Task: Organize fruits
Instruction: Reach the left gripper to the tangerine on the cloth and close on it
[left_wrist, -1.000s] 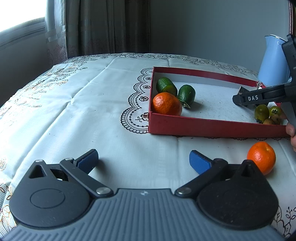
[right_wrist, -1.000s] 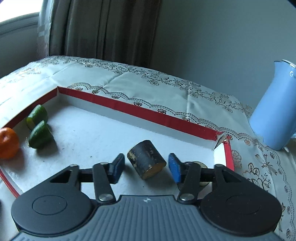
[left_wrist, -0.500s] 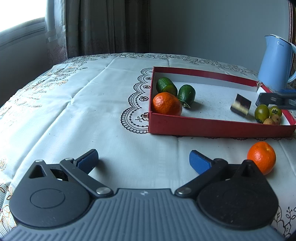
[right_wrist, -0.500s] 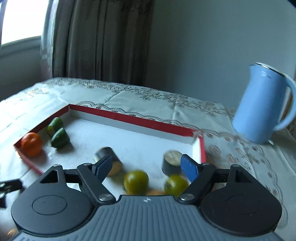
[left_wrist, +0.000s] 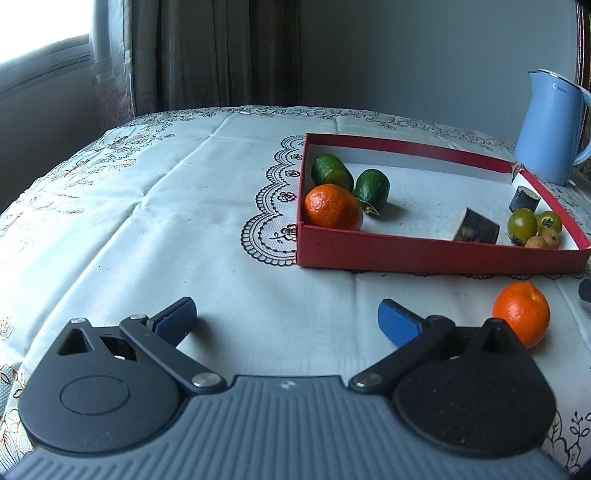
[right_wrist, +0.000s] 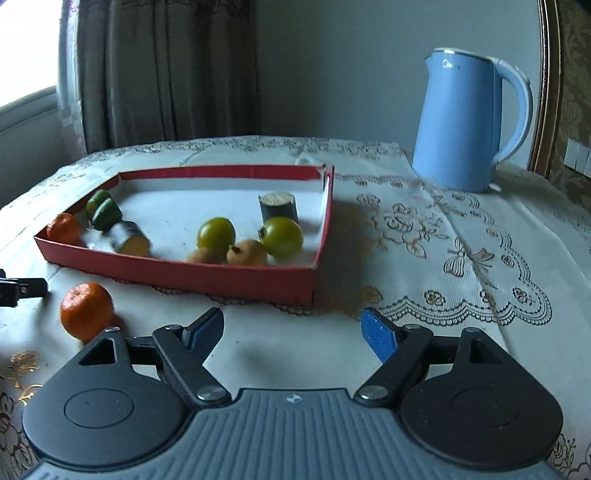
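A red tray (left_wrist: 424, 254) on the tablecloth holds an orange (left_wrist: 332, 206), two green fruits (left_wrist: 373, 188), two dark cut pieces (left_wrist: 476, 227) and several small green and brown fruits (left_wrist: 521, 225) in its right corner. A second orange (left_wrist: 521, 314) lies on the cloth in front of the tray, just right of my left gripper (left_wrist: 286, 321), which is open and empty. My right gripper (right_wrist: 292, 330) is open and empty too, low over the cloth before the tray's (right_wrist: 221, 277) near right corner. That loose orange (right_wrist: 86, 310) sits to its left.
A blue kettle (right_wrist: 461, 122) stands behind the tray at the right. A dark finger of the left gripper (right_wrist: 22, 291) shows at the left edge of the right wrist view, near the loose orange. White patterned cloth stretches to the left of the tray.
My right gripper opened, left the dark cut piece lying in the tray, and drew back out of the tray to the cloth in front of it. The left gripper stayed still.
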